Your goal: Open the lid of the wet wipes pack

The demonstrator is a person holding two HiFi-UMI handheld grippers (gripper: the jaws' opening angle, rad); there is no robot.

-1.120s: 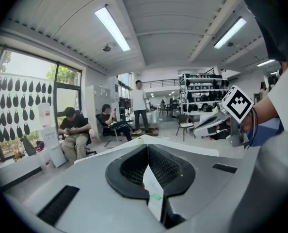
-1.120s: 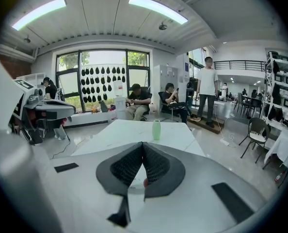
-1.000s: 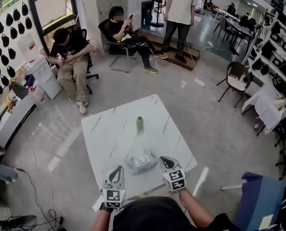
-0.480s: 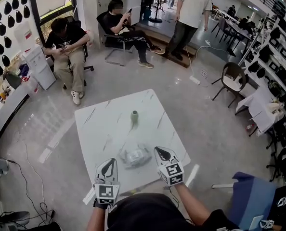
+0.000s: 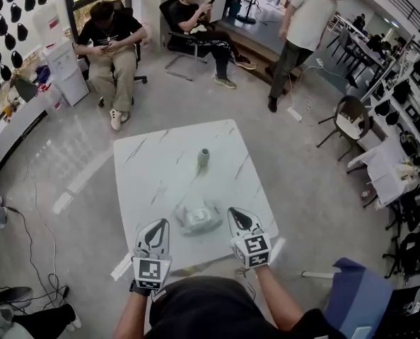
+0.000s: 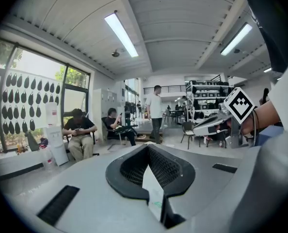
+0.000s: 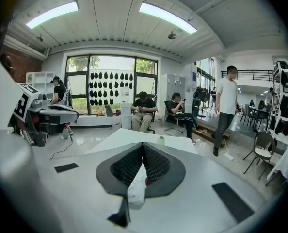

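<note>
Wet wipes pack point(image 5: 198, 217) lies flat on marble table point(image 5: 160, 161), toward table's near edge. Left gripper point(image 5: 160, 226) and right gripper point(image 5: 234, 214) hover over that edge, flanking pack. Both claws fully closed, nothing held. I can't read lid's state from here. If shut: I'd pin pack body with one claw, hook tab with other, and lift slowly, since light pack slides.
</note>
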